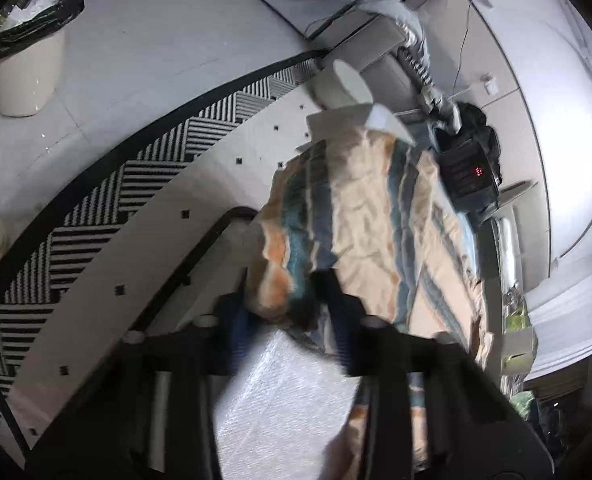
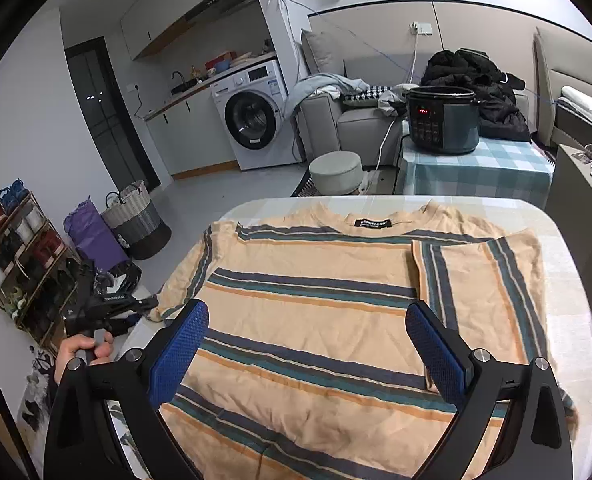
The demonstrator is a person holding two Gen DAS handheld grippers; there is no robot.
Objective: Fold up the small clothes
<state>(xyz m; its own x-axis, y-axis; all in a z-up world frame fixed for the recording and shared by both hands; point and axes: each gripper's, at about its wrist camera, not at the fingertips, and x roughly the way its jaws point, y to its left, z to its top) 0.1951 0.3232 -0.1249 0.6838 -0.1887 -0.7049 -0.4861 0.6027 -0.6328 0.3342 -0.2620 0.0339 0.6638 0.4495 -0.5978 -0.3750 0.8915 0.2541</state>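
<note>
- Striped T-shirt (image 2: 316,312): peach with teal, grey and orange bands, spread flat on the white worktop (image 2: 568,320), black neck label at the far edge; the sleeve on the right side is folded in over the body, the sleeve on the left side reaches to the worktop's left edge.
- Right gripper (image 2: 307,344): jaws spread wide, blue pads (image 2: 180,354) apart above the near part of the shirt, nothing between them.
- Left gripper (image 1: 296,312): closed on a bunch of the shirt's fabric; in the left wrist view the cloth (image 1: 360,216) hangs lifted and rumpled in front of the camera, somewhat blurred.
- Left gripper, seen from the right wrist view (image 2: 108,308): black frame just beside the sleeve end at the worktop's left edge, the person's hand (image 2: 82,354) around its handle.
- Electric cooker (image 2: 442,120): dark, red display lit, standing on a small table with a check cloth (image 2: 476,168) beyond the worktop.
- Round stool (image 2: 336,172): pale, on the floor to the left of the check cloth.
- Washing machine (image 2: 256,116): white, front-loading, under a kitchen counter at the far left.
- Woven basket (image 2: 136,220) and shoe rack (image 2: 20,256): on the floor at the left.
</note>
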